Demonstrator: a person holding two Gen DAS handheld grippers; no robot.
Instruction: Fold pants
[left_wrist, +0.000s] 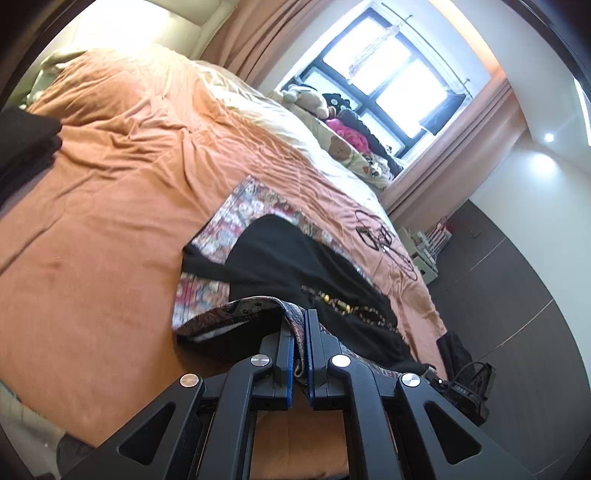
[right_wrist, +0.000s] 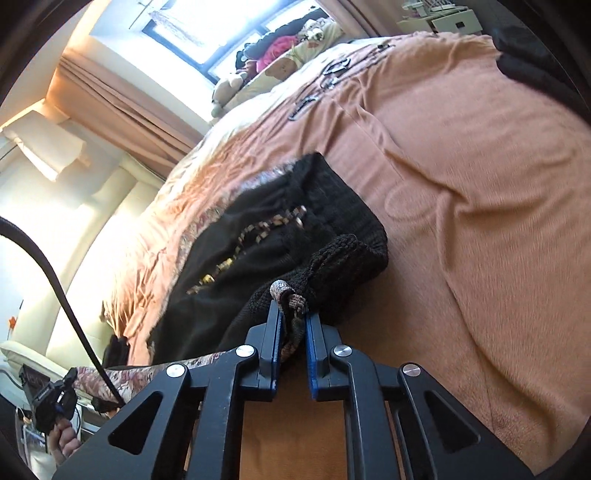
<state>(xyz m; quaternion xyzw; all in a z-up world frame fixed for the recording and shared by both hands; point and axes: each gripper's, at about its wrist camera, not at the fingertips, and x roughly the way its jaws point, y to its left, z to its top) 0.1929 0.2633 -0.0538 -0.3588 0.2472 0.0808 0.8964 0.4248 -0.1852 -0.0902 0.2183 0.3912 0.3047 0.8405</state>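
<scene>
The pants (left_wrist: 236, 221) are patterned fabric with a black inner side and a black knit waistband, lying on the orange bedspread (left_wrist: 110, 221). My left gripper (left_wrist: 300, 325) is shut on a patterned edge of the pants, lifted a little off the bed. In the right wrist view the pants (right_wrist: 258, 236) lie bunched, black side up, with a beaded trim. My right gripper (right_wrist: 292, 314) is shut on a pinch of patterned fabric beside the knit waistband (right_wrist: 343, 236). The left gripper (right_wrist: 51, 402) shows at the lower left, held by a hand.
A dark folded garment (left_wrist: 26, 147) lies at the bed's left edge. Black cables (left_wrist: 380, 236) lie on the bed's far side. Stuffed toys and clothes (left_wrist: 332, 122) pile under the window. Dark floor (left_wrist: 517, 295) lies to the right of the bed.
</scene>
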